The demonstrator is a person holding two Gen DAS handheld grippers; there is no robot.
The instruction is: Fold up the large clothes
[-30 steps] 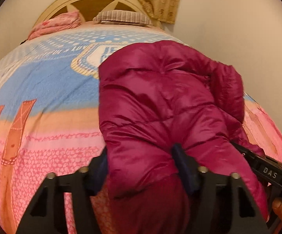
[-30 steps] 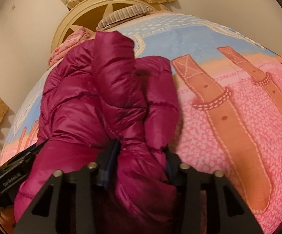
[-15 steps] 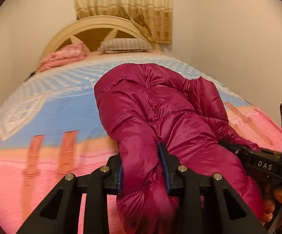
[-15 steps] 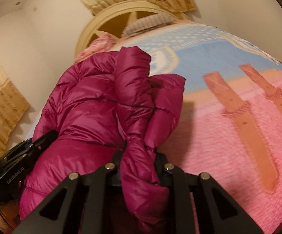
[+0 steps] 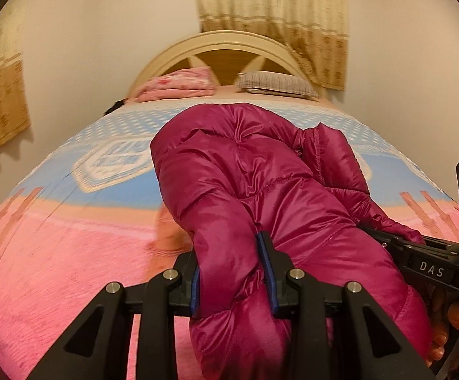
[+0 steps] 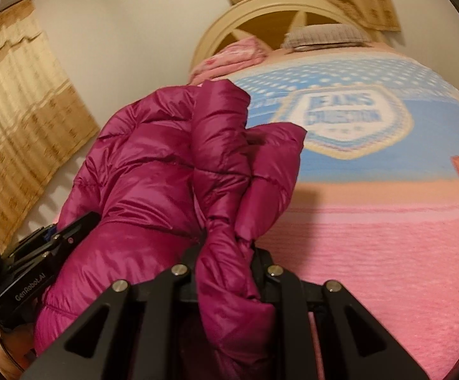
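A magenta puffer jacket [image 5: 245, 174] lies lengthwise on the bed, its near end raised off the blanket. My left gripper [image 5: 231, 272] is shut on the jacket's near left edge, with fabric bunched between the blue pads. My right gripper [image 6: 226, 262] is shut on the near right edge of the jacket [image 6: 153, 164], where a folded sleeve hangs beside it. Each gripper shows in the other's view: the right one at the right edge [image 5: 419, 253], the left one at the lower left [image 6: 39, 253].
The bed carries a pink and blue blanket [image 5: 71, 237] with a badge print [image 6: 343, 120]. A pink folded quilt [image 5: 178, 84] and a striped pillow [image 5: 274, 84] lie by the cream headboard [image 5: 226, 47]. Curtains hang on the walls.
Both grippers have lifted and tilted up with the jacket's near end, so the views show more of the wall and headboard. The jaws have closed tighter on the fabric.
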